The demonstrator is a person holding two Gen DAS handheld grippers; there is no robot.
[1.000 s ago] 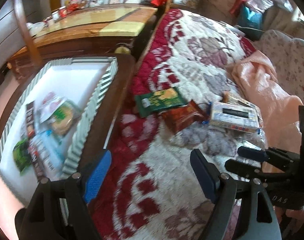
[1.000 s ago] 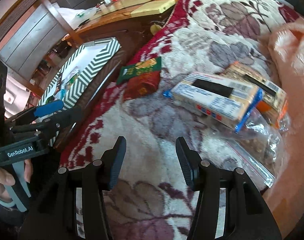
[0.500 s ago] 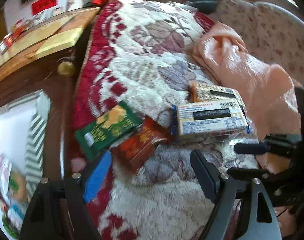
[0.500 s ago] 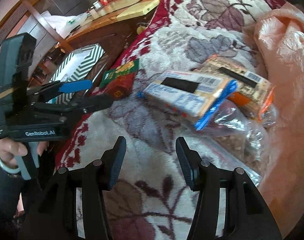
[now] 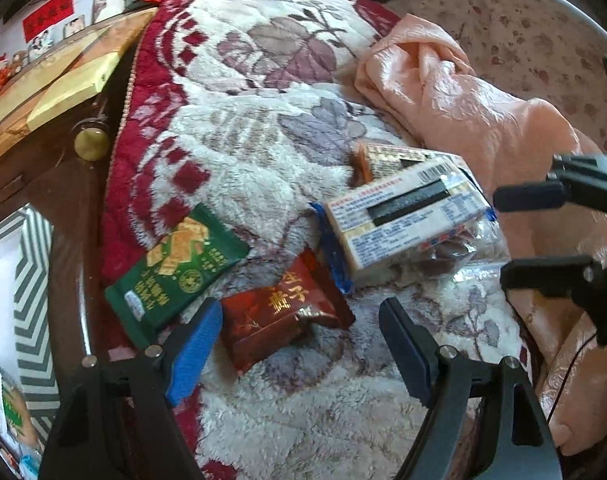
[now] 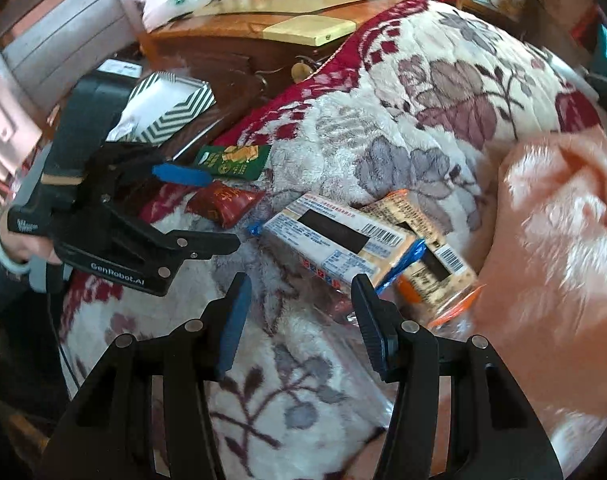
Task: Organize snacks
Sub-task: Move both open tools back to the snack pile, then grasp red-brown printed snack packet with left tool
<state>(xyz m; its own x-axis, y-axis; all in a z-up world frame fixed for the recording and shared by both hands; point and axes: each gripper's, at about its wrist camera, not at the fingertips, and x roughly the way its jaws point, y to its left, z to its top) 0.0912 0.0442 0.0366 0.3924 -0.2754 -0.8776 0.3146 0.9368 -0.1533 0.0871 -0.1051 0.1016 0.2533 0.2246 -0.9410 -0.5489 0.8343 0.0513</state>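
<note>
Left gripper [image 5: 299, 344] lining up on the red snack packet [image 5: 283, 312], its jaws closing from wide with nothing gripped.

The packet lies on the blanket [image 5: 243, 140], touching the green packet [image 5: 175, 268] beside it; it probably wants a squarer approach before the pinch. Right gripper [image 6: 299, 316] hovers half-open and empty near the white box [image 6: 335, 248]. The striped tray [image 5: 31, 280] waits beyond the green packet.

Green packet [image 5: 175, 268] flat on blanket [image 5: 243, 152], overlapped by red pouch [image 5: 281, 312]. White box [image 5: 403, 220] tilted atop clear bag [image 5: 475, 252], orange-edged pack [image 5: 387, 158] just behind. Striped box [image 5: 31, 280] leftmost.
</note>
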